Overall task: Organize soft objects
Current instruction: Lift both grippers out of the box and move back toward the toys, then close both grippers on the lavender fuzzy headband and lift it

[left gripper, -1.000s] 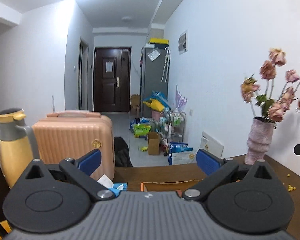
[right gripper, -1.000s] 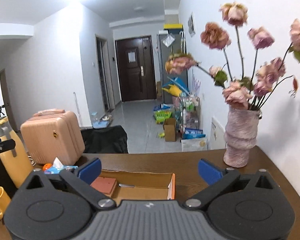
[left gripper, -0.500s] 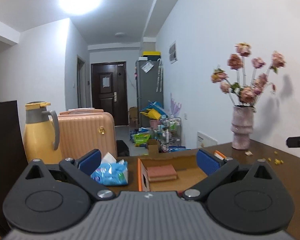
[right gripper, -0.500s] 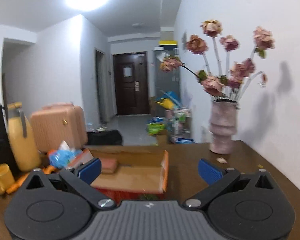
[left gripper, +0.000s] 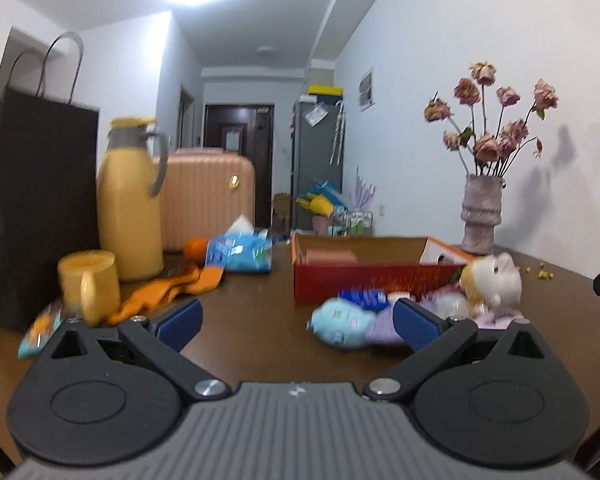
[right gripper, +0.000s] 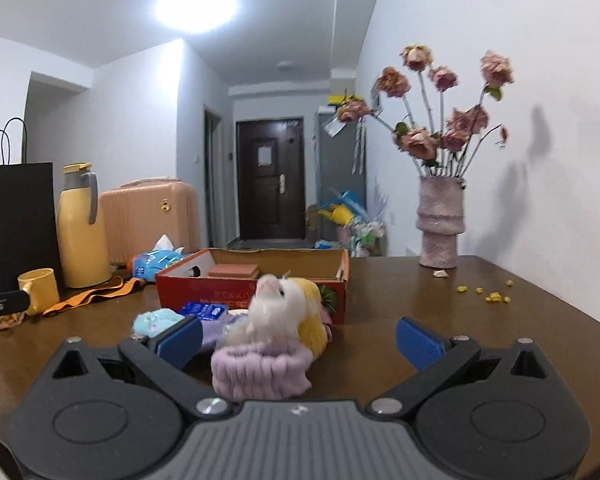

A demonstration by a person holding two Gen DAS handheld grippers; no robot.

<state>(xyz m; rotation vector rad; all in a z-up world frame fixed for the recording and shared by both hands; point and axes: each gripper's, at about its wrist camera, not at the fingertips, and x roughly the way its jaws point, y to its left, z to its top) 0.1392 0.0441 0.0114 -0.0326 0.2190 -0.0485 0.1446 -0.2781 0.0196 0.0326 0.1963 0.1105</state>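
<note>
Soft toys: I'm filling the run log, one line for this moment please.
left gripper: open, empty | right gripper: open, empty | soft toys: on table, outside red box

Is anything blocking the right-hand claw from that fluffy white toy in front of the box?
Nothing visible does. The right gripper is open, and the white plush toy sits just ahead on a purple knitted band, before the red box.

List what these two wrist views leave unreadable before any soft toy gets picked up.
- Red box floor: both views, its front wall hides most of the inside.
- Light blue plush: left wrist view blurred; right wrist view, the right gripper finger partly covers it.
- Blue packet: print too small to read.
- Purple fabric under the white and yellow plush: near end cut off by the gripper body.
</note>
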